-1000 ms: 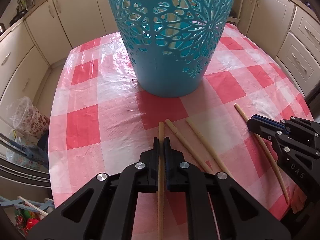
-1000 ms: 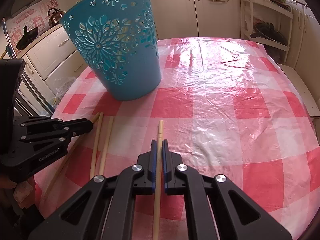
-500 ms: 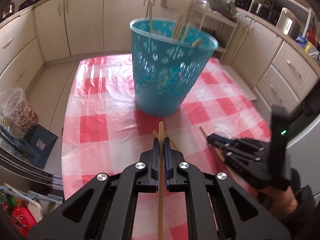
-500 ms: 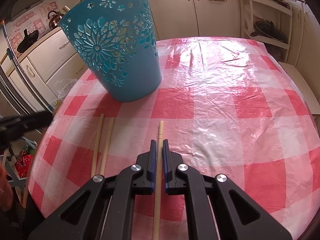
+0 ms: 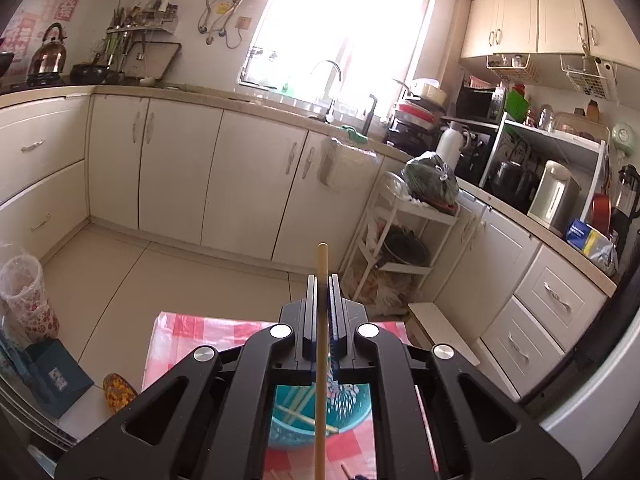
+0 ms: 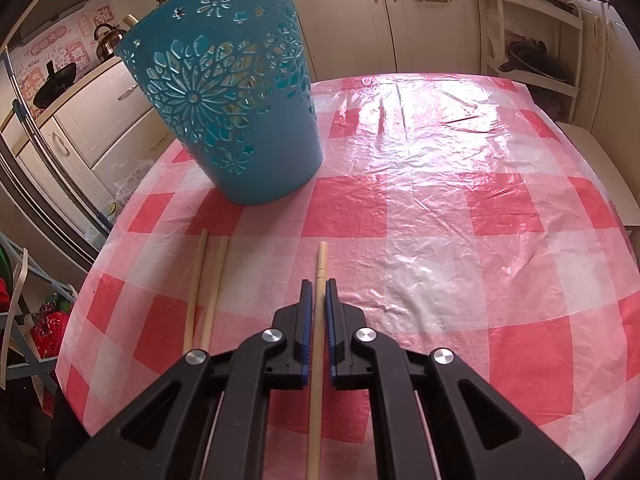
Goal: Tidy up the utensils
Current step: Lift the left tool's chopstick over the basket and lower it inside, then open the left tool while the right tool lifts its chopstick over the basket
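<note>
The left hand-held gripper (image 5: 321,300) holds a chopstick (image 5: 321,360) high over the blue basket (image 5: 316,420), while the right hand-held gripper (image 6: 318,308) clamps another chopstick (image 6: 318,320) just above the checked bench (image 6: 440,220), beside two loose chopsticks (image 6: 206,288)

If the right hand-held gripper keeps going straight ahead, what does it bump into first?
Probably nothing soon: ahead of the right hand-held gripper and its chopstick lies bare checked tablecloth. The blue basket sits off to the left.
</note>
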Demonstrator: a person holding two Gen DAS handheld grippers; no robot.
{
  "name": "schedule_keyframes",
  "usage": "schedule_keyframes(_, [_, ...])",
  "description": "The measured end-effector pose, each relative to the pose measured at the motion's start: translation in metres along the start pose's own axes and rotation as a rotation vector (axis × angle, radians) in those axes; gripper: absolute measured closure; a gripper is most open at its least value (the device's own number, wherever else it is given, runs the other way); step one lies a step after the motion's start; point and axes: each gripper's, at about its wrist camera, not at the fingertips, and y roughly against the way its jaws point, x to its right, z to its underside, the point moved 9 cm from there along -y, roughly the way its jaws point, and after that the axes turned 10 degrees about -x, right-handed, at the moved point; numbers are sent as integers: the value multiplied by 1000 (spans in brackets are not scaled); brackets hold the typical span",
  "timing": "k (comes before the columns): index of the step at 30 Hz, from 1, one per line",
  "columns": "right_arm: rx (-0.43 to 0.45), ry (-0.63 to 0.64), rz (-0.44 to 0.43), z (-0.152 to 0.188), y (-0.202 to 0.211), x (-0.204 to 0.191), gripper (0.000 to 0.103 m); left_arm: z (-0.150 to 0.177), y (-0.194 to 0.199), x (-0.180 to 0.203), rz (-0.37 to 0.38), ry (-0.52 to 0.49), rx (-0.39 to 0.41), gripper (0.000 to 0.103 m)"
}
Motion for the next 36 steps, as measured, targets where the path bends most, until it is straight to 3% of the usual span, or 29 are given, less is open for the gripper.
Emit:
schedule_keyframes(11, [-3, -30, -57, -2, 1, 10, 96, -25, -70, -15, -97, 56, 104, 98])
schedule_keyframes(23, [-6, -34, -82, -3, 1, 13, 94, -1, -97, -30, -153, 53, 123, 98])
schedule_keyframes(36, [-5, -35, -82, -3, 1, 12, 93, 42, -107, -35, -184, -39, 1, 98])
